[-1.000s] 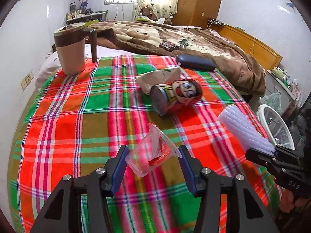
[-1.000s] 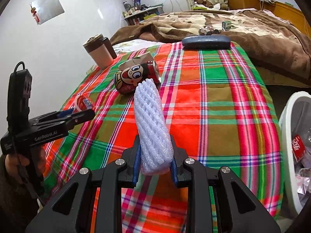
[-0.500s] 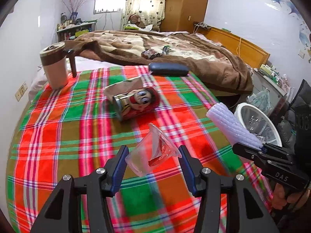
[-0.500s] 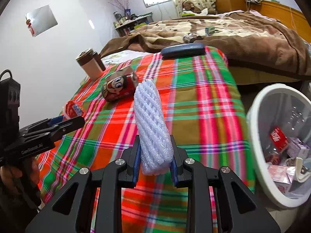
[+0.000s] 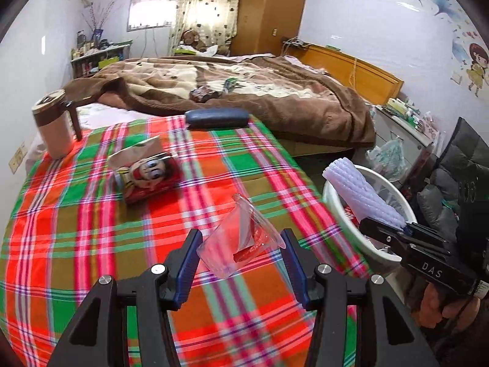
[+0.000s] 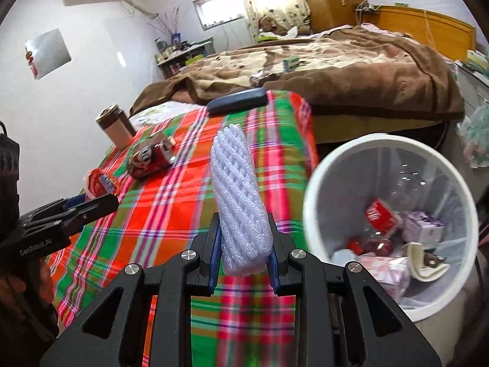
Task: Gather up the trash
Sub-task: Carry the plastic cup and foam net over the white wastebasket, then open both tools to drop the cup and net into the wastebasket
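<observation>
My left gripper (image 5: 240,244) is shut on a clear plastic cup (image 5: 241,241) with a red scrap inside and holds it above the plaid cloth (image 5: 76,244). The cup also shows in the right wrist view (image 6: 101,183). My right gripper (image 6: 244,244) is shut on a white foam net sleeve (image 6: 238,192), held upright beside the white trash bin (image 6: 311,189). In the left wrist view the sleeve (image 5: 357,192) hangs over the bin's rim (image 5: 333,202). A red cartoon can (image 5: 146,177) lies on its side on the cloth.
A tan and brown mug (image 5: 53,125) stands at the cloth's far left. A dark blue case (image 5: 217,117) lies at the far edge. A brown blanket (image 5: 244,91) covers the bed behind. The bin holds several wrappers and boxes (image 6: 385,232).
Both grippers have swung right, away from the table toward the bin. The foam sleeve now sits beside the bin's opening. The cup and sleeve stay gripped.
</observation>
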`<state>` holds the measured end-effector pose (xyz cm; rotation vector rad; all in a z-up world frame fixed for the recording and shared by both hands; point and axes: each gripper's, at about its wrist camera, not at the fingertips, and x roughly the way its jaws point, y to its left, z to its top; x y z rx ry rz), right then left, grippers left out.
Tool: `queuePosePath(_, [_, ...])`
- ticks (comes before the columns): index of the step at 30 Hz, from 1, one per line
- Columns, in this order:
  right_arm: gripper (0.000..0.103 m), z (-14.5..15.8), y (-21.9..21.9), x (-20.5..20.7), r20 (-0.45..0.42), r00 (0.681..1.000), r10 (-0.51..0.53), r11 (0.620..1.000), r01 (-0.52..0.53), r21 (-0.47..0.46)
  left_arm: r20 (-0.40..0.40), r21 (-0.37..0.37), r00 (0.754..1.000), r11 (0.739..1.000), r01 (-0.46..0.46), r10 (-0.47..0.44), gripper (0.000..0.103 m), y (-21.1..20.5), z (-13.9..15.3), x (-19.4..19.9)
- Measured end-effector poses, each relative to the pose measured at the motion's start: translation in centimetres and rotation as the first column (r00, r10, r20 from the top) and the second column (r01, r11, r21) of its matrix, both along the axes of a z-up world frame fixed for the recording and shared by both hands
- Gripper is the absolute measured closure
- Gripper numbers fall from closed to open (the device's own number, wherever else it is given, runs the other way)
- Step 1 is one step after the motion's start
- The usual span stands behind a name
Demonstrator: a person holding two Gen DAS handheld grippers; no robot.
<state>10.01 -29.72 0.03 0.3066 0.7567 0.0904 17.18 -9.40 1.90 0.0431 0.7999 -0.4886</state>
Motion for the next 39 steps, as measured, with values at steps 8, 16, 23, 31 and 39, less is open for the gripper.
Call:
queuePosePath(8, [0.077,0.2,-3.7,-1.3,0.014,0.996,-0.083,0.996,0.083,-0.018,0.013,-0.021,0.998,0.998,0.066,-0.066,0.050,-4.9,0.7,-0.7])
queuePosePath(16, [0.077,0.1,-7.0,-2.1,0.012,0.986,-0.166,0.985,0.167,-0.039,0.005,-0.021,0.989,0.989,0.149,-0.149,0.050,-10.3,0.6,-1.3])
queuePosePath(23, [0.077,-0.7,-9.2,-2.3,-0.015,0.975,-0.223,0.971,0.221,-0.090,-0.015,-0.017,0.978,0.978,0.209,-0.209,0.050,-14.9,-0.3,-1.6])
queuePosePath(31, [0.077,-1.8,-11.3,-2.6,-0.056,0.964,-0.259,0.961,0.251,-0.112,-0.040,0.001,0.967,0.968,0.252,-0.252,0.050,-18.9,-2.0,-1.9])
queuePosePath(39, [0.077,-2.6,-12.5,-2.6,-0.082,0.958,-0.273,0.955,0.260,-0.139,-0.056,0.015,0.960,0.962,0.274,-0.273,0.050,-21.4,-2.9,-1.8])
